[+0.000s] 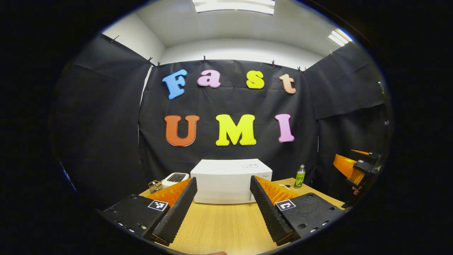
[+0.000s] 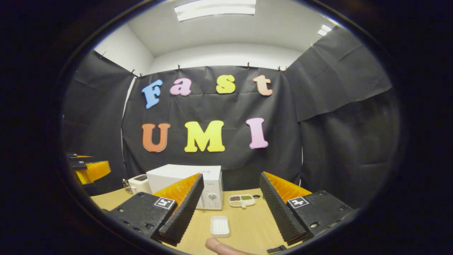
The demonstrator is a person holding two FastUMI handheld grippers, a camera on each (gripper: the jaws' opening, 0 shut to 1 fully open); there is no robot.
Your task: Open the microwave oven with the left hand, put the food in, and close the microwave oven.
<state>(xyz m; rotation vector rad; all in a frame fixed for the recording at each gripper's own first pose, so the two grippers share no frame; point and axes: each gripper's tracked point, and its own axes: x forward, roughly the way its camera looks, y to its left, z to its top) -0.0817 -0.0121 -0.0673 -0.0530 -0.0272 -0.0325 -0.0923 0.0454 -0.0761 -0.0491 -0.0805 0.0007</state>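
Evidently nothing has begun: the microwave oven [image 1: 230,180], door closed, sits at the counter's [image 1: 219,226] back edge, the left gripper [image 1: 223,209] spread empty squarely before it, while the right gripper [image 2: 230,209], likewise released, hovers over a small white tray [image 2: 219,226].

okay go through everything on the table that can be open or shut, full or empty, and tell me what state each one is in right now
microwave oven: door shut.
left gripper: open, holding nothing.
right gripper: open, holding nothing.
white tray: empty, flat on the table.
divided dish: compartments filled with food.
green bottle: upright, cap on.
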